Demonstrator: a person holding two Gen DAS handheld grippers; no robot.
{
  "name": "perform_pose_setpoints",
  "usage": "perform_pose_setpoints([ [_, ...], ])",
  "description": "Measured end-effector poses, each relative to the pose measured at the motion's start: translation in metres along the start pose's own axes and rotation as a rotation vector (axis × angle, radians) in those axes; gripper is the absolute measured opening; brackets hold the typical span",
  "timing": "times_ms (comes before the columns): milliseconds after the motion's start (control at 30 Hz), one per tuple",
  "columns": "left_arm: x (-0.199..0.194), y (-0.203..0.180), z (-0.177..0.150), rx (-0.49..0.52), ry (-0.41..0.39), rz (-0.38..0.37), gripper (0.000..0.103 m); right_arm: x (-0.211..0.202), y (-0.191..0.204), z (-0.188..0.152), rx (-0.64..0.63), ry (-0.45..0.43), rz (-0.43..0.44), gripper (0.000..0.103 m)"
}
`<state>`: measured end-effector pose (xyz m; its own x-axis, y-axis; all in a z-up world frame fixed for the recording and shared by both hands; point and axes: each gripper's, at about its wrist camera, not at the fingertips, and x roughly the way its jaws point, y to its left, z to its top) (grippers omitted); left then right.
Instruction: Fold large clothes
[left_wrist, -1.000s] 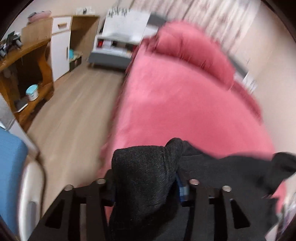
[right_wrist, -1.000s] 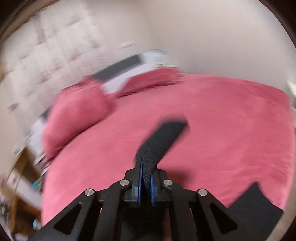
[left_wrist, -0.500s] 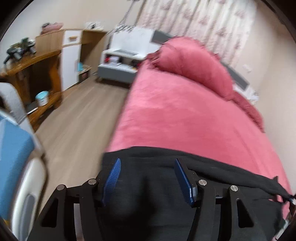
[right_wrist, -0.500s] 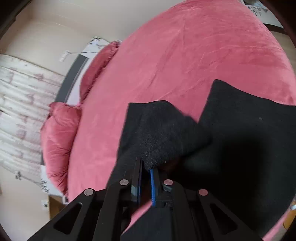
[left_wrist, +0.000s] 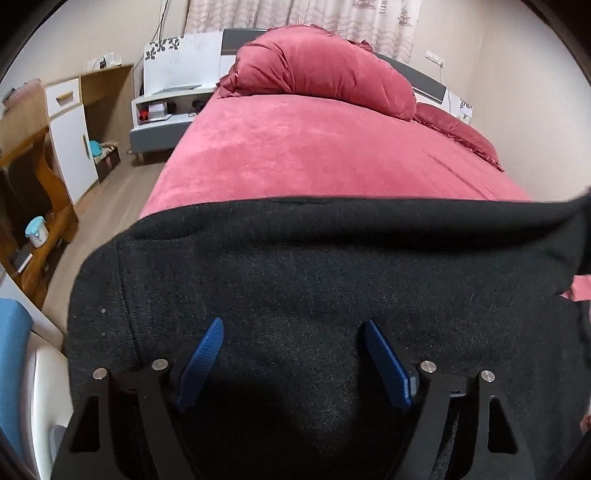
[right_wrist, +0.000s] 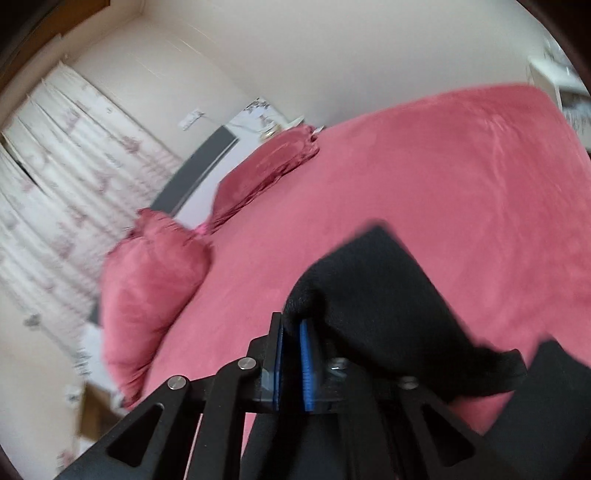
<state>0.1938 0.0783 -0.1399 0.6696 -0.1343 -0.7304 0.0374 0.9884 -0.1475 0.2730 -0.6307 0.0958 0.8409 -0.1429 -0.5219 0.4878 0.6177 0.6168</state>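
Note:
A large black fleece garment lies spread across the near end of a bed with a red cover. My left gripper is open, its blue pads standing wide apart just above the flat black cloth. In the right wrist view my right gripper is shut on a fold of the same black garment, which drapes off to the right over the red cover. This view is blurred.
Red pillows lie at the head of the bed before a curtain. A grey-white nightstand and a wooden cabinet stand left on the wood floor. A blue-white chair is at my near left.
My left gripper has let go of the black cloth and opened; the garment now lies flat under it. My right gripper, still shut on the fold, has swung and moved over the bed.

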Motion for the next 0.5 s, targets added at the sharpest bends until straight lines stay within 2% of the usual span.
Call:
perform_pose_setpoints([
  [67, 0.0, 0.0, -0.002, -0.001, 0.004, -0.016, 0.085, 0.038, 0.019, 0.002, -0.055, 0.0, -0.099, 0.046],
  [100, 0.0, 0.0, -0.002, -0.001, 0.004, -0.026, 0.086, 0.048, 0.025, -0.006, -0.093, -0.009, -0.142, 0.046],
  [133, 0.001, 0.001, -0.003, -0.003, 0.005, -0.033, 0.087, 0.052, 0.027, -0.011, -0.116, -0.012, -0.134, 0.046],
  [200, 0.004, 0.003, -0.002, -0.009, 0.011, -0.057, 0.092, 0.059, 0.017, -0.036, -0.181, 0.044, -0.094, 0.047],
  [300, 0.001, 0.001, -0.001, -0.015, 0.014, -0.081, 0.096, 0.057, -0.028, -0.071, -0.214, 0.143, -0.15, 0.047],
  [433, 0.002, -0.002, 0.001, -0.009, 0.016, -0.075, 0.097, 0.044, -0.118, -0.096, -0.019, 0.246, -0.15, 0.047],
  [500, 0.003, -0.002, 0.001, -0.009, 0.017, -0.074, 0.097, 0.041, -0.154, -0.095, 0.106, 0.234, -0.153, 0.048],
])
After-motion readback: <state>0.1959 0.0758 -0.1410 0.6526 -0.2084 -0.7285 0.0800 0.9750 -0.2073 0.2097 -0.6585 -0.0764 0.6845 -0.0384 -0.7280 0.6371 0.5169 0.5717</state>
